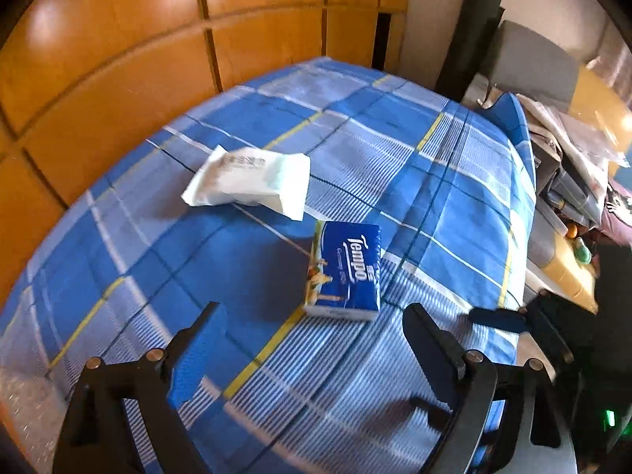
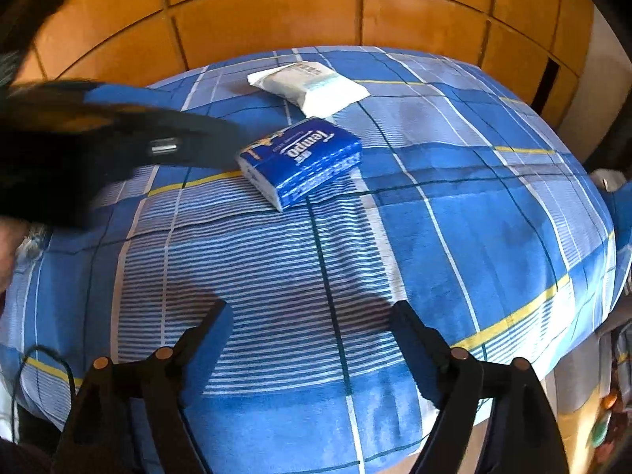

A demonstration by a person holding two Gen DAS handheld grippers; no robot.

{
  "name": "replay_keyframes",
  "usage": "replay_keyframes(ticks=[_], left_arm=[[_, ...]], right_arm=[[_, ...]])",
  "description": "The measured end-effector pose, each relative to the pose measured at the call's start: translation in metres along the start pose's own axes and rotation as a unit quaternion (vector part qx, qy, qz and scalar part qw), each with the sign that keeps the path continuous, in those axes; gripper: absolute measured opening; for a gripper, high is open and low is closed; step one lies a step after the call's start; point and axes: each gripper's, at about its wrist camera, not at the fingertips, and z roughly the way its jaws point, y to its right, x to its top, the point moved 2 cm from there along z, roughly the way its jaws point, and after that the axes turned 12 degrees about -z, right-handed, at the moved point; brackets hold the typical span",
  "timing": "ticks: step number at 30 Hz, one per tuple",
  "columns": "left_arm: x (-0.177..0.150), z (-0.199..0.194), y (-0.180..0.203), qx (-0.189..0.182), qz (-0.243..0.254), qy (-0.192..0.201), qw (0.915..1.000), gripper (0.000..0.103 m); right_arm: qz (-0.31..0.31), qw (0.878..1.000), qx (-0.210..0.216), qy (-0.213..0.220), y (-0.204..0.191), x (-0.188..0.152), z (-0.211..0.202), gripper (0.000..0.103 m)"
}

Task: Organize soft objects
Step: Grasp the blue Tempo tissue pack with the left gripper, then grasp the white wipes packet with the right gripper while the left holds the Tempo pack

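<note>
The left gripper point(image 1: 312, 312) and the right gripper point(image 2: 310, 308) are both held with jaws spread wide and nothing between them, above the blue plaid cloth point(image 2: 454, 237). Just beyond the left gripper the blue Tempo tissue pack point(image 1: 345, 270) is seen lying flat. Farther off, close beside it, the white tissue pack point(image 1: 249, 179) is laid, before the wooden panelling point(image 2: 276, 12).

Both wrist views overlook one bed point(image 1: 355, 138)
</note>
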Motion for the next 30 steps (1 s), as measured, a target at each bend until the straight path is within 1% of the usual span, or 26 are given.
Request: replay_keyframes(ticks=[7,10,11,12,13,14,17,19,20,23,24,25,27,30], left_arm=[[0.013,0.035,0.015,-0.008,0.012,-0.025,0.9996,0.091],[0.014,0.048,0.024,-0.001,0.029,-0.033,0.999,0.09],[0.013,0.052,0.025,0.0,0.031,-0.035,0.9989,0.085],[0.012,0.057,0.025,0.0,0.032,-0.041,0.9987,0.077],[0.01,0.06,0.024,-0.002,0.028,-0.049,0.9984,0.055],[0.008,0.063,0.021,-0.004,0.019,-0.058,0.9981,0.053],[-0.001,0.052,0.008,-0.011,-0.006,-0.042,0.999,0.052],[-0.01,0.042,-0.004,-0.002,-0.028,-0.026,0.9993,0.052],[-0.017,0.033,-0.015,0.006,-0.049,-0.015,0.9987,0.052],[-0.038,0.017,-0.042,0.026,-0.104,0.005,0.9942,0.052],[-0.05,0.012,-0.057,0.043,-0.128,0.008,0.9908,0.052],[-0.057,0.007,-0.065,0.051,-0.141,0.014,0.9885,0.052],[-0.074,-0.003,-0.081,0.067,-0.163,0.032,0.9839,0.052],[-0.086,-0.009,-0.088,0.073,-0.16,0.05,0.9832,0.053]], right_arm=[[-0.001,1.0,0.003,0.008,0.001,0.0,0.0,0.086],[0.001,1.0,0.003,0.01,0.001,-0.001,-0.001,0.086],[0.001,1.0,0.003,0.01,0.001,-0.001,-0.001,0.086],[0.0,1.0,0.003,0.01,0.001,-0.001,-0.001,0.086],[0.001,1.0,0.003,0.01,0.002,-0.001,-0.001,0.086],[0.001,1.0,0.003,0.011,0.002,0.0,-0.001,0.087],[0.0,1.0,0.004,0.013,0.002,0.001,0.0,0.087],[-0.001,1.0,0.003,0.014,0.003,0.0,0.001,0.087],[-0.002,1.0,0.003,0.015,0.002,0.0,0.001,0.088],[-0.003,1.0,0.0,0.016,-0.001,-0.001,0.0,0.089],[-0.002,1.0,0.0,0.016,-0.001,-0.001,0.0,0.089],[-0.002,1.0,0.0,0.015,-0.001,-0.001,0.0,0.09],[0.0,1.0,-0.001,0.012,-0.001,-0.001,0.001,0.09],[0.0,1.0,-0.001,0.007,-0.001,0.0,0.002,0.09]])
